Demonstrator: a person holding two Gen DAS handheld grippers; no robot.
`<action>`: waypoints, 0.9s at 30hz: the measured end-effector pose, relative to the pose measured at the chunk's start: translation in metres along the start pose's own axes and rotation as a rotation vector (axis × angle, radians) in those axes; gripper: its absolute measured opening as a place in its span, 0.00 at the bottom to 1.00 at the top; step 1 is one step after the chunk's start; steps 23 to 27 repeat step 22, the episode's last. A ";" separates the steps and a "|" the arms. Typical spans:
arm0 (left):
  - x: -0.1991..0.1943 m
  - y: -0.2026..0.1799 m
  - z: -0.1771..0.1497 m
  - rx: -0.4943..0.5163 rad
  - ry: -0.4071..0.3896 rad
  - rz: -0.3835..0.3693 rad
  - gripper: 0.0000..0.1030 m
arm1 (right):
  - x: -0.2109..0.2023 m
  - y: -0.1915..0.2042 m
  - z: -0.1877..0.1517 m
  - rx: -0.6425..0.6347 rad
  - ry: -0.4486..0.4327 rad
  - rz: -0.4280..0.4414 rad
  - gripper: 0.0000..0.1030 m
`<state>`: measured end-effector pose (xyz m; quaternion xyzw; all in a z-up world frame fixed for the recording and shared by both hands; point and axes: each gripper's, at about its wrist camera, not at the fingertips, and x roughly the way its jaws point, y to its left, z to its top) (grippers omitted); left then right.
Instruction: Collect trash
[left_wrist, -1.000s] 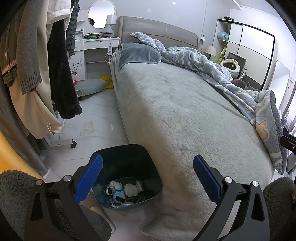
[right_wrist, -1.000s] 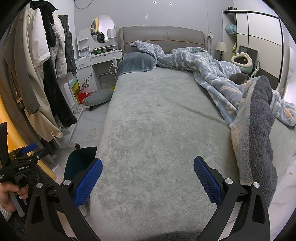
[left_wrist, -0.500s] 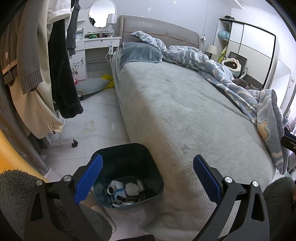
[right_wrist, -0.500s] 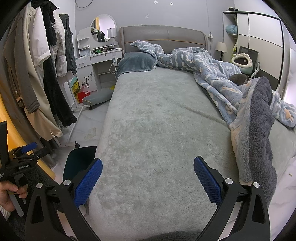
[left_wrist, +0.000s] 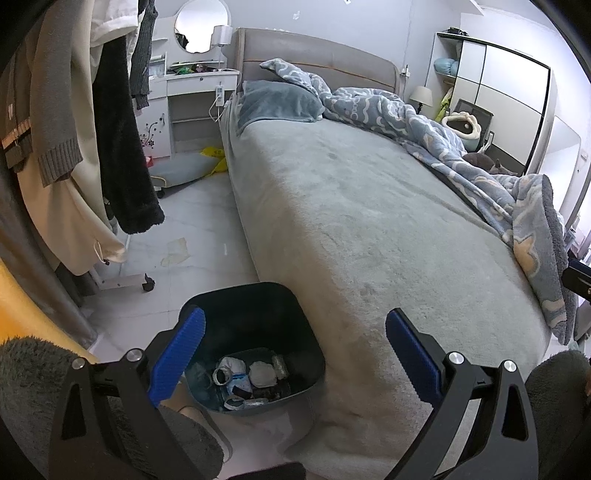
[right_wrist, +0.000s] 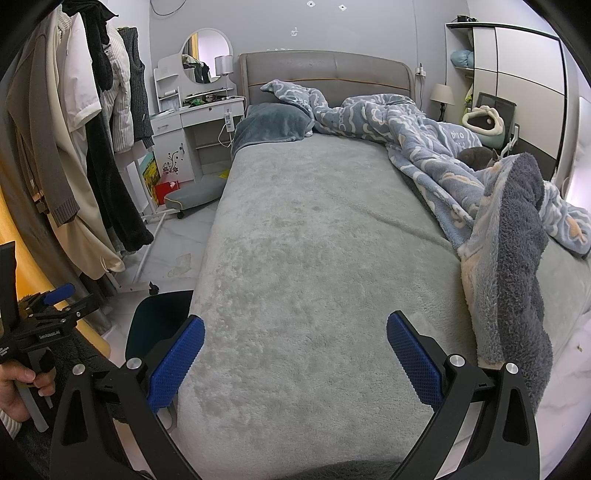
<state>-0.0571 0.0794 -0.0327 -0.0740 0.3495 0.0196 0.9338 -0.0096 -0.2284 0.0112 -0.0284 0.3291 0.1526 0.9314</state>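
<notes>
**Two empty grippers hovering at the foot of a bed, trash bin below**

The left gripper (left_wrist: 293, 349) is hanging with its blue pads spread wide and nothing between them, in the lower middle of its own view. Directly beneath it, at the lower centre of the frame, a dark trash bin (left_wrist: 295, 317) is standing on the pale tiled floor (left_wrist: 192, 229), touching the near corner of the grey bed (left_wrist: 351, 221). Crumpled trash (left_wrist: 251, 380) is lying in the bottom of the bin: white wads and wrappers.

The right gripper (right_wrist: 295, 350) is hovering over the bed's plush grey cover, its pads likewise parted and gripping nothing. In the right wrist view the bin is showing at lower left, half hidden by the mattress edge. A rumpled blue blanket (right_wrist: 424, 147) is sprawling along the right side. Coats (left_wrist: 74, 129) are hanging at upper left.
</notes>
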 end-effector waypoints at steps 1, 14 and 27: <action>0.000 0.000 -0.001 -0.002 0.001 -0.001 0.97 | 0.000 0.000 0.000 0.000 0.000 0.000 0.97; -0.004 -0.001 0.002 -0.003 -0.011 0.049 0.97 | -0.001 0.001 0.000 0.000 0.001 -0.001 0.97; 0.001 0.002 0.003 -0.005 0.018 0.028 0.97 | -0.001 0.001 0.000 0.000 0.001 -0.001 0.97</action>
